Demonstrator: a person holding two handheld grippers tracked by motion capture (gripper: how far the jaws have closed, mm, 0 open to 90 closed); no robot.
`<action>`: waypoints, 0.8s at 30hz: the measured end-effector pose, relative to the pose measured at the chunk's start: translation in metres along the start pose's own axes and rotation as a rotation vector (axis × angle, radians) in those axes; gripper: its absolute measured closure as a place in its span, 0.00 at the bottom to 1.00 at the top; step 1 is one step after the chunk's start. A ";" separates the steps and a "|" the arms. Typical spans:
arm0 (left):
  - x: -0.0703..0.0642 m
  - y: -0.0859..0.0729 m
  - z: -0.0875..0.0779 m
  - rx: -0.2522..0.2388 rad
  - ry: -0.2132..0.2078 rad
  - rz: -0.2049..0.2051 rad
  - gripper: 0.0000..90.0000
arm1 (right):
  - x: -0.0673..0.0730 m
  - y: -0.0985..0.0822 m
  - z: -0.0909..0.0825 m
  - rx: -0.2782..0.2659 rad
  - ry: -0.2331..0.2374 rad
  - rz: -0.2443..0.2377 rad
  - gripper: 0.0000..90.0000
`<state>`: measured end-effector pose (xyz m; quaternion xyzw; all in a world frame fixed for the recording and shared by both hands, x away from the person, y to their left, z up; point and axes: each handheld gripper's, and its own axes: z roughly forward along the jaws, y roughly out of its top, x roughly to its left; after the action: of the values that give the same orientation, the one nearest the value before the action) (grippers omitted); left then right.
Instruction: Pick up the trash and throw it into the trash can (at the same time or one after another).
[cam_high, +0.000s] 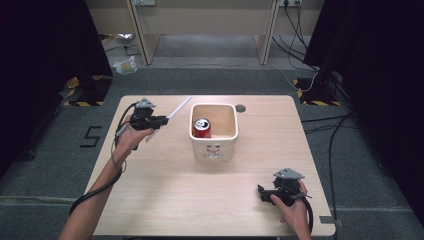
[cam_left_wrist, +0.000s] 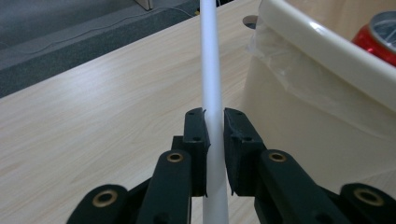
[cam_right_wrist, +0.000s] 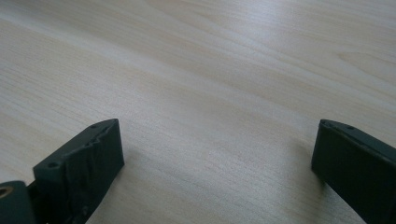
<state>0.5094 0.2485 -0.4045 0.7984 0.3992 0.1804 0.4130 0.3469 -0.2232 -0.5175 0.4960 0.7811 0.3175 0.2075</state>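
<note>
A long white stick (cam_high: 177, 108) (cam_left_wrist: 211, 74) is clamped between the jaws of my left gripper (cam_high: 161, 120) (cam_left_wrist: 214, 126), held left of the cream bin (cam_high: 214, 149) (cam_left_wrist: 299, 88) and pointing up toward the table's far side. Inside the bin stands a red drink can (cam_high: 202, 128) (cam_left_wrist: 379, 37). Down at the table's near right corner, my right gripper (cam_high: 261, 192) (cam_right_wrist: 215, 154) is open, jaws wide apart just over bare wood with nothing between them.
The bin has a clear plastic liner and sits mid-table on the light wooden table (cam_high: 165, 185). A round cable hole (cam_high: 240, 107) lies behind the bin. Beyond the table are desk legs, cables and black stands on grey carpet.
</note>
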 end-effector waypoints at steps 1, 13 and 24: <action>-0.001 0.002 -0.002 -0.003 0.002 0.008 0.88 | 0.000 0.000 0.000 0.000 0.000 0.000 0.03; -0.019 0.020 -0.017 -0.040 -0.046 0.051 0.88 | 0.000 0.000 0.000 0.000 0.000 0.000 0.03; -0.052 0.037 -0.021 -0.051 -0.113 0.120 0.88 | 0.000 0.000 0.000 0.000 0.000 0.000 0.03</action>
<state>0.4830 0.2060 -0.3599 0.8190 0.3220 0.1698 0.4435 0.3469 -0.2232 -0.5175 0.4961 0.7811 0.3174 0.2077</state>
